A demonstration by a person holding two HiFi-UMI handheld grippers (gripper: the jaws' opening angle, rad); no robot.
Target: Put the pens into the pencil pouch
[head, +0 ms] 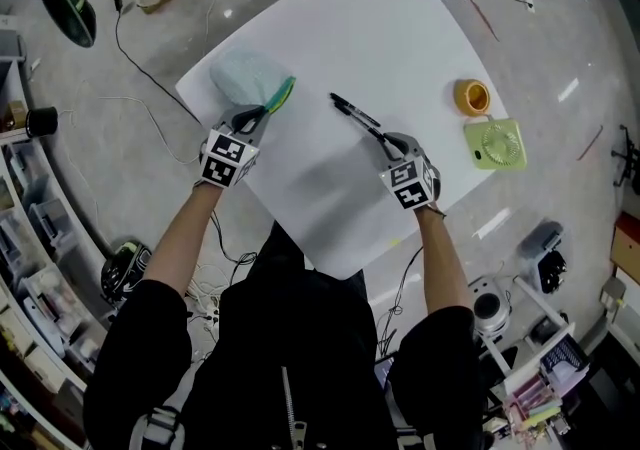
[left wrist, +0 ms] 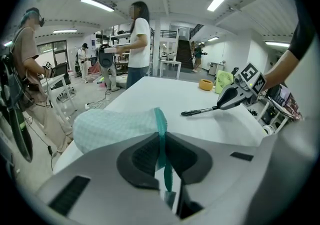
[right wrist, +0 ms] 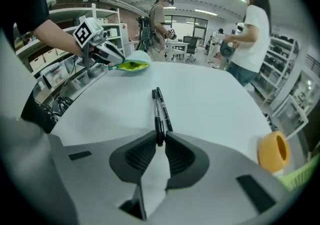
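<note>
The left gripper (head: pixel 262 118) is clamped on the teal zipper edge of the mint pencil pouch (head: pixel 243 76), which lies at the far left corner of the white tabletop (head: pixel 400 28). The right gripper (head: pixel 390 146) is closed on one black pen (right wrist: pixel 158 121) near mid-tabletop, with a second pen (right wrist: pixel 165 111) just beside it.

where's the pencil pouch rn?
Head view: the pencil pouch sits at the left corner of the table, its green zipper edge clamped in the left gripper, across from the pen in the right gripper.
</note>
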